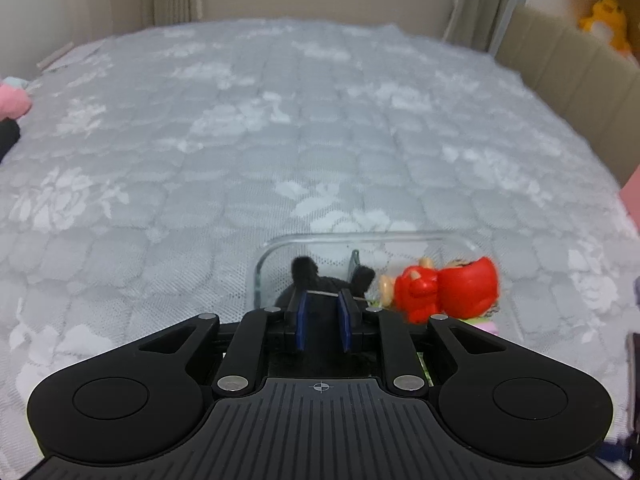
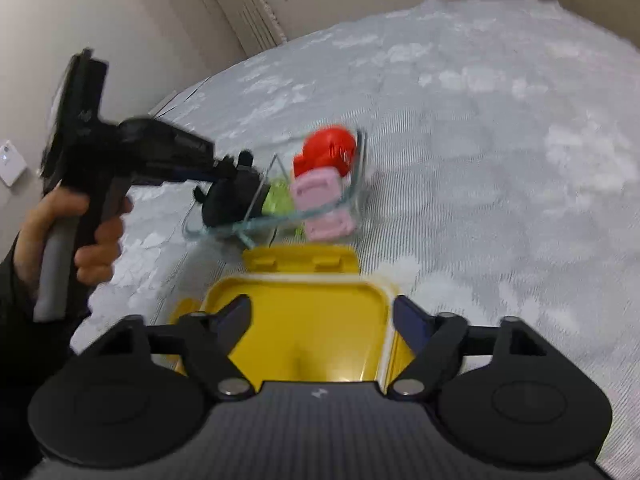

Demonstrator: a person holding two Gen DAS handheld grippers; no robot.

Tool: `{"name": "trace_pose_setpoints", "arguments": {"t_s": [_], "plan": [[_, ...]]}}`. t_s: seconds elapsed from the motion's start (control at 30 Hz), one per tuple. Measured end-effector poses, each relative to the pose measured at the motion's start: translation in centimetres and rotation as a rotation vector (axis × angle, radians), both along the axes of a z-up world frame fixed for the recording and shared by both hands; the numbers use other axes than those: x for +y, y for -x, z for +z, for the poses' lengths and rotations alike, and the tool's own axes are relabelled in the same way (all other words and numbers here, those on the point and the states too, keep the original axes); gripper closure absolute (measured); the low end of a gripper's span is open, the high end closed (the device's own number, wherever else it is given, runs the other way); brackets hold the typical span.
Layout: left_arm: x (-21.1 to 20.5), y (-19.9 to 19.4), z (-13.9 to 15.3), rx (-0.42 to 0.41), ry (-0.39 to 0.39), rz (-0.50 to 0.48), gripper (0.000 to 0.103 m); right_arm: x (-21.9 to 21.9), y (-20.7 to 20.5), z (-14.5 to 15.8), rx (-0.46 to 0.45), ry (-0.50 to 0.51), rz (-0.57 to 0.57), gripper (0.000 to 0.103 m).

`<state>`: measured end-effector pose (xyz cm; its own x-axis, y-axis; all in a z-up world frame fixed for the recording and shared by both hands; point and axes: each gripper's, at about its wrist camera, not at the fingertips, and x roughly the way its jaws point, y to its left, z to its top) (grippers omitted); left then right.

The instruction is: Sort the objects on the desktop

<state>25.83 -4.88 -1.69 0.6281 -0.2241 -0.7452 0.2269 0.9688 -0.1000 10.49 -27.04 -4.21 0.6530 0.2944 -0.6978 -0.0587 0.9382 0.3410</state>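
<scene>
A clear glass container [image 1: 264, 256] sits on the quilted bed; it also shows in the right wrist view [image 2: 360, 168]. Inside it lie a red figure toy [image 1: 444, 288] [image 2: 328, 152], a pink toy [image 2: 320, 200], something green [image 2: 280, 200] and a black plush toy [image 1: 304, 270] [image 2: 232, 196]. My left gripper [image 1: 324, 320] [image 2: 224, 172] is shut on the black plush toy, holding it in the container's left end. My right gripper [image 2: 320, 320] is open, its jaws on either side of a yellow lid [image 2: 304, 320] that lies just in front of the container.
The grey flowered quilt [image 1: 280, 140] covers the whole bed. A beige headboard [image 1: 568, 72] runs along the right, with a yellow plush [image 1: 606, 20] behind it. Something pink [image 1: 14, 100] lies at the left edge. Curtains and a window stand beyond the bed.
</scene>
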Motion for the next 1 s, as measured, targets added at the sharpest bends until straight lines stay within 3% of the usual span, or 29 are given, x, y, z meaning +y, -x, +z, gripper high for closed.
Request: {"name": "trace_pose_setpoints", "arguments": {"t_s": [0.07,0.13,0.17,0.2,0.27,0.43,0.6,0.73,0.9,1.0], "plan": [[1.0,2.0,0.9,-0.052,0.017,0.0,0.078,0.7,-0.8,1.1,-0.034,0.072,-0.007,0.049],[2.0,4.4,1.5,-0.097,0.004,0.011,0.046,1.6,-2.1,1.8,-0.06,0.146,-0.013,0.054],[2.4,5.7,1.5,-0.112,-0.012,0.014,0.043,2.2,-2.9,2.1,-0.07,0.182,-0.016,0.059],[2.8,6.7,1.3,-0.115,-0.02,0.008,0.042,2.7,-3.7,2.3,-0.079,0.218,-0.019,0.062],[3.5,8.4,0.7,-0.089,-0.016,-0.02,0.043,4.1,-5.6,2.3,-0.1,0.297,-0.02,0.077],[5.7,10.5,-0.9,-0.014,0.035,-0.035,0.045,6.4,-11.5,1.4,-0.098,0.423,-0.068,0.082],[7.1,11.1,-1.5,-0.007,0.055,-0.035,0.043,6.4,-15.8,-0.7,-0.032,0.431,-0.128,0.091],[7.5,11.1,-1.6,-0.015,0.063,-0.038,0.04,7.1,-16.6,-1.7,-0.001,0.382,-0.124,0.099],[8.0,11.3,-1.9,-0.009,0.073,-0.041,0.037,8.7,-16.6,-1.8,-0.021,0.474,-0.107,0.099],[8.2,11.4,-2.0,-0.007,0.078,-0.039,0.036,8.0,-16.0,-1.0,-0.005,0.418,-0.11,0.096]]}}
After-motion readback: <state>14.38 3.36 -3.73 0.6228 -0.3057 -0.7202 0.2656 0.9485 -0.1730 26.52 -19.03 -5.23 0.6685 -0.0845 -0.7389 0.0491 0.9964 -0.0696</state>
